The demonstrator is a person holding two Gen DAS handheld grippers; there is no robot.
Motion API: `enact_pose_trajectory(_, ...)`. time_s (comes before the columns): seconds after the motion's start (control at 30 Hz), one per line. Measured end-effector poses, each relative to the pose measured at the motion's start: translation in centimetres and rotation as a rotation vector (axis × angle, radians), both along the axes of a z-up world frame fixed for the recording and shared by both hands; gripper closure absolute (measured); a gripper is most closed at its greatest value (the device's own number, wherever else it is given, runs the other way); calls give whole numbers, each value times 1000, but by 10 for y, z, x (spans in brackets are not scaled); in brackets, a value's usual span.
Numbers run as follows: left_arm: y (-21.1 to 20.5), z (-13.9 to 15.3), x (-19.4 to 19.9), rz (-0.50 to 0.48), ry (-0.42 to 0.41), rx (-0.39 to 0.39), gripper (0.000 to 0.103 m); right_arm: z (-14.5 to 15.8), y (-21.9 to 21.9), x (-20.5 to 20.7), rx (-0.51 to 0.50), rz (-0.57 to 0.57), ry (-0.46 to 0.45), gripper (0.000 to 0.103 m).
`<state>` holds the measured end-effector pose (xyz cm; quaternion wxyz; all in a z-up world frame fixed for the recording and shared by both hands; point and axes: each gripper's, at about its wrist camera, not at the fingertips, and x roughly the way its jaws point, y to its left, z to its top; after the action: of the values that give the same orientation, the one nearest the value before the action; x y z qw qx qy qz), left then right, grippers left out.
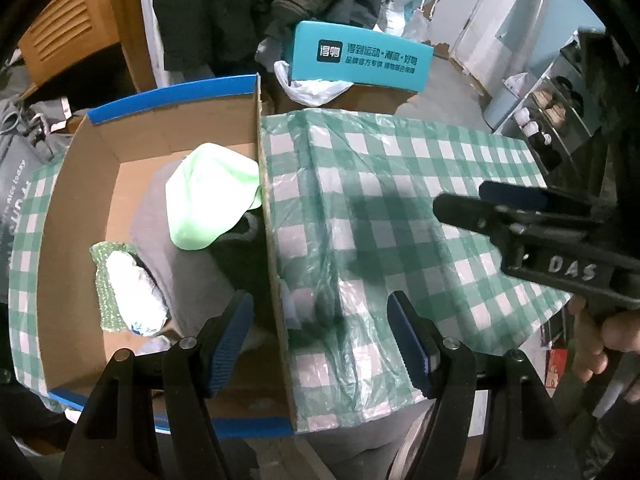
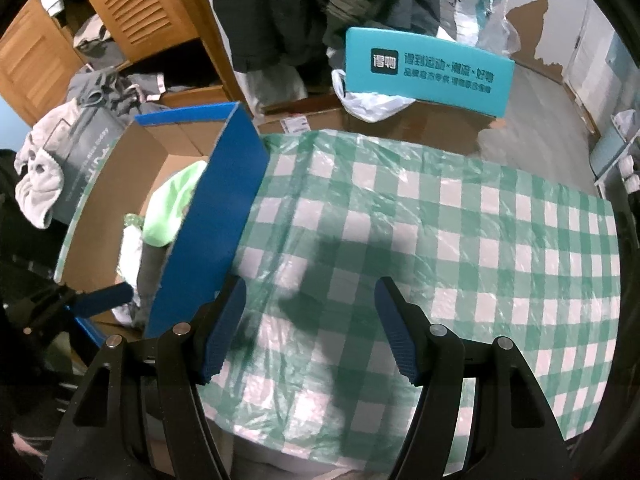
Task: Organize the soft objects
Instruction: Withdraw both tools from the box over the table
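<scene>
An open cardboard box [image 1: 80, 184] with blue edging stands on the left of a table under a green-and-white checked plastic cover [image 1: 400, 200]. In it lie a light green cloth [image 1: 212, 196], a grey cloth [image 1: 188, 272] and a green knitted piece with a white bundle [image 1: 120, 296]. My left gripper [image 1: 324, 344] hangs open above the box's right wall, and its pads touch nothing. My right gripper [image 2: 312, 332] is open over the bare checked cover, empty; the left wrist view shows it at the right [image 1: 480, 200]. The box's blue outer wall [image 2: 212, 220] rises just to its left.
Behind the table a teal printed box [image 1: 360, 56] rests on a carton beside a white plastic bag [image 1: 312, 88]. Dark coats [image 1: 208, 12] hang further back, next to a wooden louvred cupboard [image 2: 132, 12]. Grey clothes [image 2: 36, 176] pile up on the left, and shelves [image 1: 552, 120] stand at the right.
</scene>
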<state>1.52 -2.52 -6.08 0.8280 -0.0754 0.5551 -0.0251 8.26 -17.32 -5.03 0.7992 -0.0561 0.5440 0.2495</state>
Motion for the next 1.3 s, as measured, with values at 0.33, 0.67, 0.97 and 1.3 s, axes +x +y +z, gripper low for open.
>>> enact_pose_trajectory(0.33, 14, 0, -7, 40, -5, -13, 32, -40, 11, -4, -61, 34, 49, 36)
enact_pose_trajectory(0.67, -16, -12, -2, -7, -11, -111, 27, -46, -12, 9, -85, -43, 67, 36)
enact_pose_trajectory(0.97, -34, -15, 2, -38, -11, -109, 26, -47, -26, 11, -82, -64, 75, 36)
enact_pose_trajectory(1.3, -37, -49, 11, -21, 76, -80, 27, -46, -33, 10, -70, -74, 74, 36)
